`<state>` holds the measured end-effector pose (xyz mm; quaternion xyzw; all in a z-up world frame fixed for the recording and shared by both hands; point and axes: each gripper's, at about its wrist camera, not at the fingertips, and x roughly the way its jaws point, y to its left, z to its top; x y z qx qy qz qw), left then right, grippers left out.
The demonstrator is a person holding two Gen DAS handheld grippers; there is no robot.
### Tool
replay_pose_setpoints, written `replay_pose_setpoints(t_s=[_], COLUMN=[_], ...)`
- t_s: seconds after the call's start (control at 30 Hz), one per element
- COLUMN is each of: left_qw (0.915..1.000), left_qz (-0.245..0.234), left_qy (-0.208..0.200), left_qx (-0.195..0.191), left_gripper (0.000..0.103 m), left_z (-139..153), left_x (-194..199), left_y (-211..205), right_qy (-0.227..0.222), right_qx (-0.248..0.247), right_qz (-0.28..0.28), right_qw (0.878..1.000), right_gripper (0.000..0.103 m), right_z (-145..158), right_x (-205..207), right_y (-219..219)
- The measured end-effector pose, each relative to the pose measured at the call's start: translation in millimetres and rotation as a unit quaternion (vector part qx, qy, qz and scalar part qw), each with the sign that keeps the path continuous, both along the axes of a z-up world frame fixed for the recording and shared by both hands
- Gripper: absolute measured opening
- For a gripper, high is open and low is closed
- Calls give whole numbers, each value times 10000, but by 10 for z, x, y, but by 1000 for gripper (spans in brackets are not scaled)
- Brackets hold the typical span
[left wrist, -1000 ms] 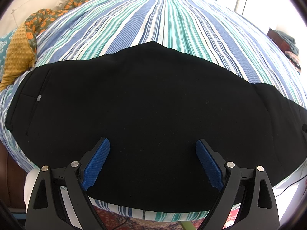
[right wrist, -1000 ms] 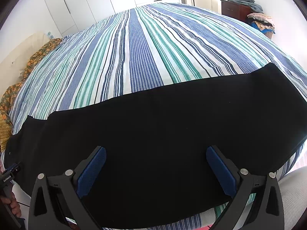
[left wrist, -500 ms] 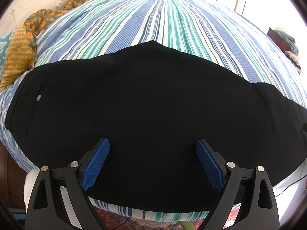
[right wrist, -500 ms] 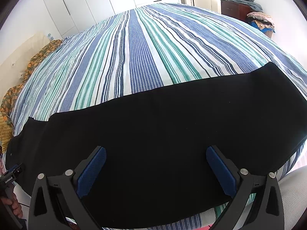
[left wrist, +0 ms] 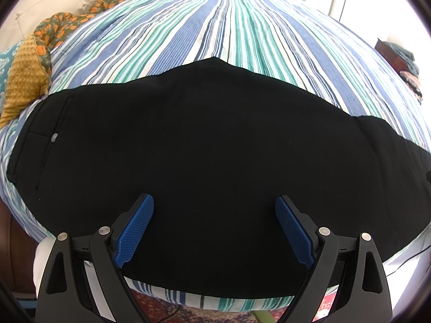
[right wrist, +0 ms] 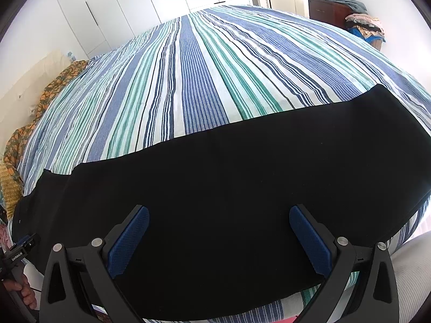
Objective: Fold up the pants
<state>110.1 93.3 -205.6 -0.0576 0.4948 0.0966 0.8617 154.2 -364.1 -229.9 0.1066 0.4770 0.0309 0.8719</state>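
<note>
Black pants [left wrist: 210, 145] lie spread flat across the near edge of a bed, on a bedspread [left wrist: 231, 27] striped in blue, teal and white. In the left wrist view the waist end sits at the left, with a pocket seam and a small pale button [left wrist: 54, 137] showing, and the crotch point juts toward the far side at the middle. The left gripper [left wrist: 214, 226] hovers over the near part of the cloth, jaws spread wide, nothing between its blue pads [left wrist: 136, 231].

In the right wrist view the pants [right wrist: 242, 202] run as a long dark band to a leg end at the right. The right gripper [right wrist: 219, 238] hangs above them, likewise wide apart and empty. An orange floral blanket [left wrist: 80, 18] and a mustard dotted cushion [left wrist: 25, 83] lie at the far left. Fingers [right wrist: 25, 292] hold a handle at the lower left edge.
</note>
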Motion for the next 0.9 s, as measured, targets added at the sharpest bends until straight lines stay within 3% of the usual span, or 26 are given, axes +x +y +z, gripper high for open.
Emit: replay_pose_setpoints(t_s=[0.23,0.63,0.77,0.9], left_qw=[10000,10000,10000,10000], left_qz=[1,-6,-8,-7], left_qy=[2,2,1,-4], left_qx=[-1,-14,-41,-36], left_gripper=[93,93,93,93], left_z=[-1,0,-8,-19], left_x=[1,-4,-5,-11], left_y=[0,-3,-10,-16], right_qy=[-38,-171,-367,-714], right_qx=[130,885,1224,1159], right_qz=[-50,-290,-464,-681], right_qw=[9999,9955,9907,9884], right_gripper=[103,102,102,102], right_z=[28,157,400,828], right_x=[-9,-45,-13,125], right_y=[-35,-275,-580,-1236])
